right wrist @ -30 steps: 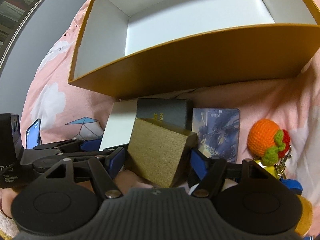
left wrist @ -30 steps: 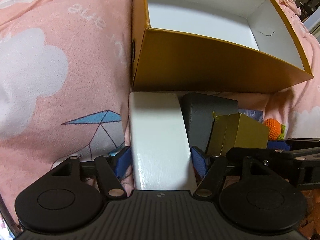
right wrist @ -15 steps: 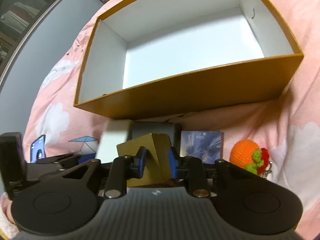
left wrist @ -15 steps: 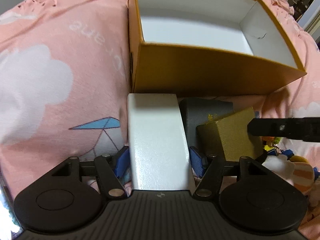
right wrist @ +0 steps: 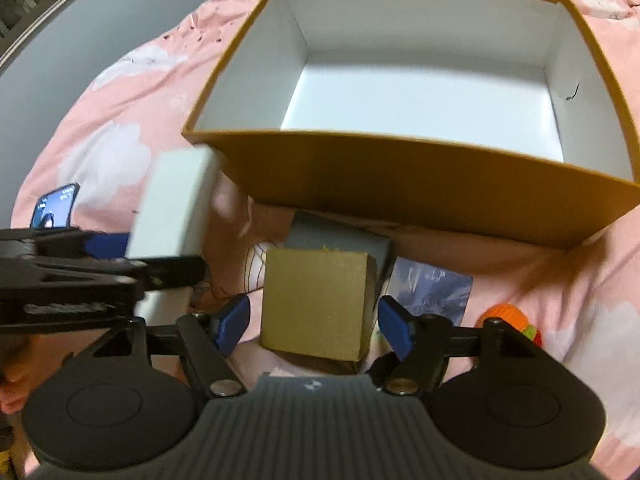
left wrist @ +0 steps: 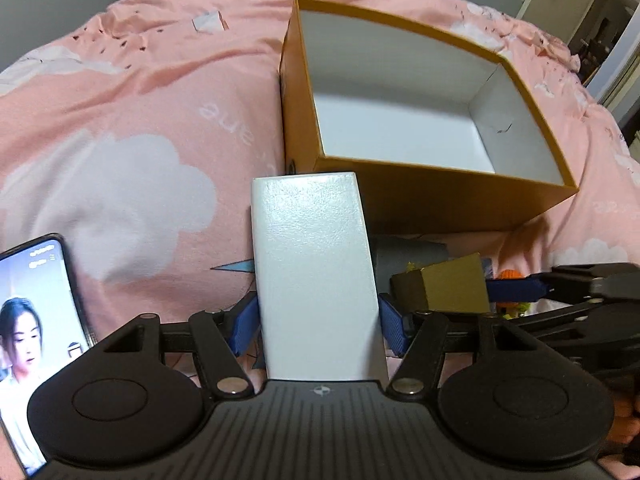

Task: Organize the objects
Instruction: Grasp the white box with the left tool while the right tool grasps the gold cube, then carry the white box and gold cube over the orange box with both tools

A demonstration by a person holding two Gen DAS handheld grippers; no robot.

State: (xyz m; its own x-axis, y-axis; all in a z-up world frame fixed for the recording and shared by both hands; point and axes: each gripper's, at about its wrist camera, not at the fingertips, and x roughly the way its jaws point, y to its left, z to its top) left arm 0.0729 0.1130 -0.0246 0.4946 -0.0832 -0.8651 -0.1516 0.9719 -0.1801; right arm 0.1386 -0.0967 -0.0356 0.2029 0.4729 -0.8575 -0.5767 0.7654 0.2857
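The left gripper (left wrist: 318, 316) has its blue pads pressed against both long sides of the white box (left wrist: 316, 276), which is raised off the bedding and pointing toward the bin (left wrist: 420, 196). The right gripper (right wrist: 314, 320) holds the gold box (right wrist: 316, 304) in the air; its pads look to be at the box's flanks, though a slight gap shows on each side, so the grip reads as light.

The step in hand appears to be carrying both boxes over the bin's near wall. To do it well, each box should clear the rim before it goes down — the white one is long and would catch the wall if tipped nose-down. The 2 grippers sit close together, so going in 1 at a time, or to opposite ends of the bin, would avoid a clash. Release should come low, near the floor of the bin.

The white box is a smooth, faintly glossy slab with crisp edges and may slip under a weak pinch. The gold box is near-cubic with a matte, grainy face. The bin is stiff ochre card, white inside, with nothing in it. Left on the soft pink duvet (left wrist: 140, 128) are a grey box (right wrist: 340, 236), a card pack (right wrist: 430, 288) and an orange knitted toy (right wrist: 510, 318). A lit phone (left wrist: 36, 320) lies at the left.
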